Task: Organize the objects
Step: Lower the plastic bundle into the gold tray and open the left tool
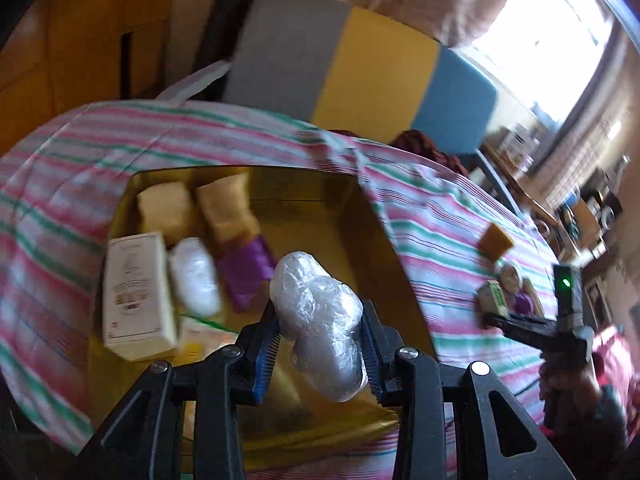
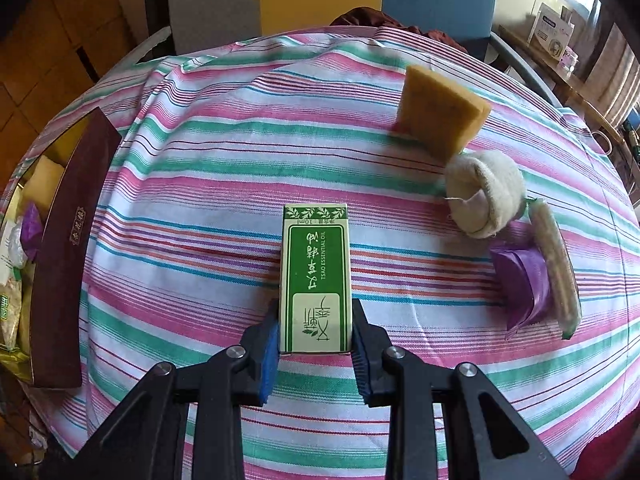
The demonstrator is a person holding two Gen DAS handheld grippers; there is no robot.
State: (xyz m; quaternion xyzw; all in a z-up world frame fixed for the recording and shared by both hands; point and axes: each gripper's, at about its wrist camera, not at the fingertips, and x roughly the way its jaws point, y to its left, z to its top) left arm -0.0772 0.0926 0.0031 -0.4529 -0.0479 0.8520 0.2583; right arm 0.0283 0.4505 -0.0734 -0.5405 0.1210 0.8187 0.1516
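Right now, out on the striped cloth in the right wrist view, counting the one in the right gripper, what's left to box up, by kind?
Green carton, held in the right gripper: 1
Yellow-brown sponge: 1
Rolled white sock: 1
Purple folded bag: 1
Pale flat pad, on edge: 1
Total: 5

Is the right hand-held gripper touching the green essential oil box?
Touching. The right wrist view shows the right hand-held gripper with both blue pads pressed against the sides of the green essential oil box.
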